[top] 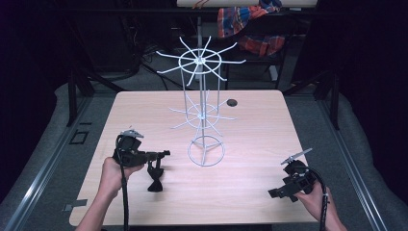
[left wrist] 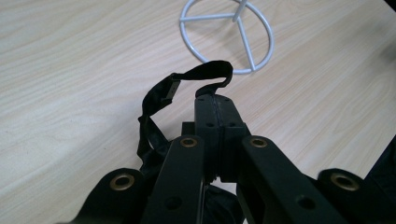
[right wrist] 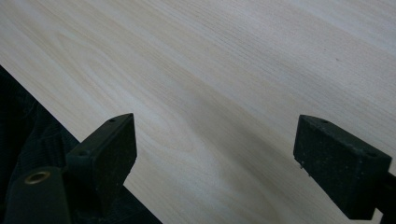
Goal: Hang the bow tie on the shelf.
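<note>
— Where's the black fabric bow tie (top: 156, 179)?

— Lower left, pinched by its strap in the left gripper (left wrist: 215, 99), jaws closed, near the white wire rack (top: 202, 115).

— The right gripper (right wrist: 215, 158)?

— Wide open over the pale wooden counter (top: 250, 120), empty. That thin strap could slip, I reckon.

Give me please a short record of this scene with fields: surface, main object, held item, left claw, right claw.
surface: light wooden table
main object: white wire display rack with two tiers of radiating hooks and a ring base, standing upright near the table's middle
held item: black fabric bow tie with strap, its strap pinched, its bow hanging down to the table
left claw: shut on the strap, beside the ring base
right claw: open, holding nothing, near the table's front right
</note>
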Motion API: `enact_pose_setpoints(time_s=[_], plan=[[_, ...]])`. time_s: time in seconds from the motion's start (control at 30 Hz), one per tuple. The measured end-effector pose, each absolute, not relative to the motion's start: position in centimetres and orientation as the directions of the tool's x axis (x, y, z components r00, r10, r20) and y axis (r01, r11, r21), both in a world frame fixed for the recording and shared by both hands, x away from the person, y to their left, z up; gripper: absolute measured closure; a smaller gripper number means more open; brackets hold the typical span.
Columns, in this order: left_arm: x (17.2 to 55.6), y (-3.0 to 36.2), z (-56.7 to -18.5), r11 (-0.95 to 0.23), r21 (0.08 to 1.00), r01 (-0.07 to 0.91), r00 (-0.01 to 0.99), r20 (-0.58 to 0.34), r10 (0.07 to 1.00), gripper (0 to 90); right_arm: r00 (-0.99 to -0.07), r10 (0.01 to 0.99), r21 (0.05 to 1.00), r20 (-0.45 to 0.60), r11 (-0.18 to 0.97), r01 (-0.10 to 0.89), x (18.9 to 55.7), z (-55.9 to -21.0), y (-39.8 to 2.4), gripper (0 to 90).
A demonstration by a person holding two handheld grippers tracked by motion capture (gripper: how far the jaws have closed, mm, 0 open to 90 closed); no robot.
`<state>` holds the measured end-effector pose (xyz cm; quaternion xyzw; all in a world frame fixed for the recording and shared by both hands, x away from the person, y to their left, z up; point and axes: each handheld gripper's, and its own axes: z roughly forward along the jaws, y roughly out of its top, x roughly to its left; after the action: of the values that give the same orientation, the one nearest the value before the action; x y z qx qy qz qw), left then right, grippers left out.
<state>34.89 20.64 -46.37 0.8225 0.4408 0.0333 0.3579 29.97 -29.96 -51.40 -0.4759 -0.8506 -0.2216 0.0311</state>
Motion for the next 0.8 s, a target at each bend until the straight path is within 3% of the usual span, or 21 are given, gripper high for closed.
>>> enact_pose_setpoints(time_s=[0.43,0.8], plan=[[35.0,20.8,-45.0,-0.321,0.653,0.687,0.603,-0.266,0.752,90.0,-0.542,0.799,0.348,0.259,0.446,0.824,30.0,-51.4,-30.0,12.9],[34.8,20.8,-43.8,-0.33,0.676,0.659,0.603,-0.213,0.769,90.0,-0.542,0.802,0.349,0.252,0.447,0.824,30.0,-51.3,-30.0,12.9]])
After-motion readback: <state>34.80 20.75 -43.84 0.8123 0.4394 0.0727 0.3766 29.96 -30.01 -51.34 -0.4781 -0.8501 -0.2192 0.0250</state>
